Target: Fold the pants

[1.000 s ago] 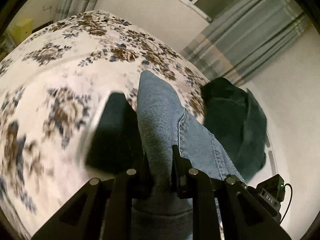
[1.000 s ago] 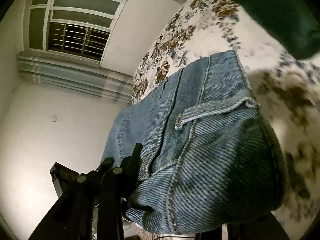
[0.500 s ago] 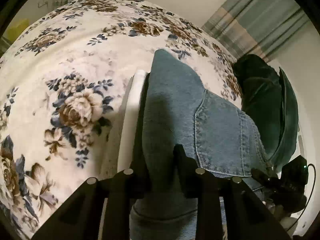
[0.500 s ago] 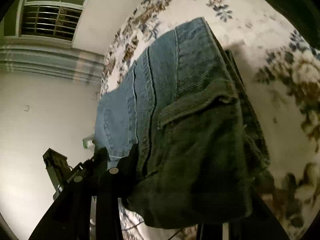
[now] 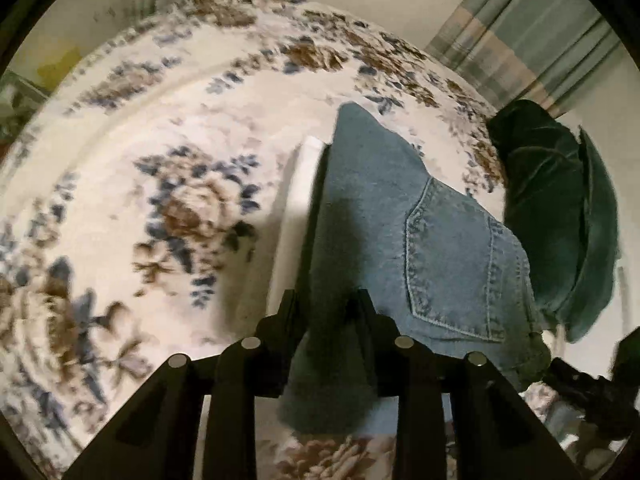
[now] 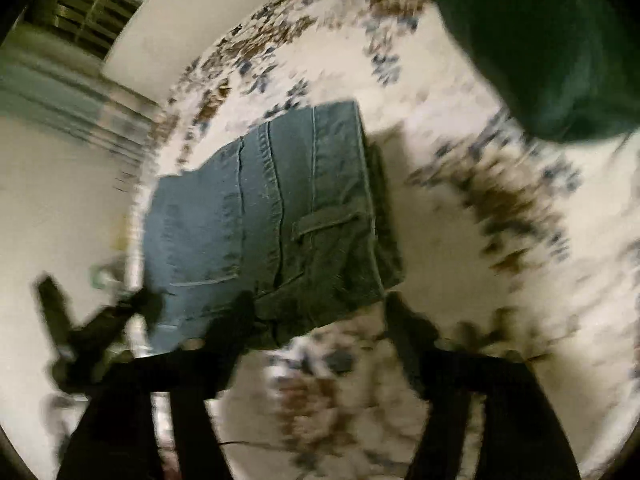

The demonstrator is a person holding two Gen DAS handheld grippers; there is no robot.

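The folded blue jeans (image 5: 420,240) lie on the floral bedspread (image 5: 160,184), back pocket up. My left gripper (image 5: 326,304) is shut on the near edge of the jeans, one finger on each side of the fold. In the right wrist view the jeans (image 6: 272,216) lie flat as a folded block. My right gripper (image 6: 320,316) is open and empty, its fingers wide apart just off the near edge of the jeans. This view is motion-blurred.
A dark green garment (image 5: 560,216) lies heaped to the right of the jeans, also at the top right of the right wrist view (image 6: 540,40). A white flat edge (image 5: 296,208) shows beside the jeans. Curtains (image 5: 520,20) and wall stand behind the bed.
My right gripper has let go of the jeans, opened wide and pulled back. The jeans have come down flat on the bed. My left gripper still holds its edge.
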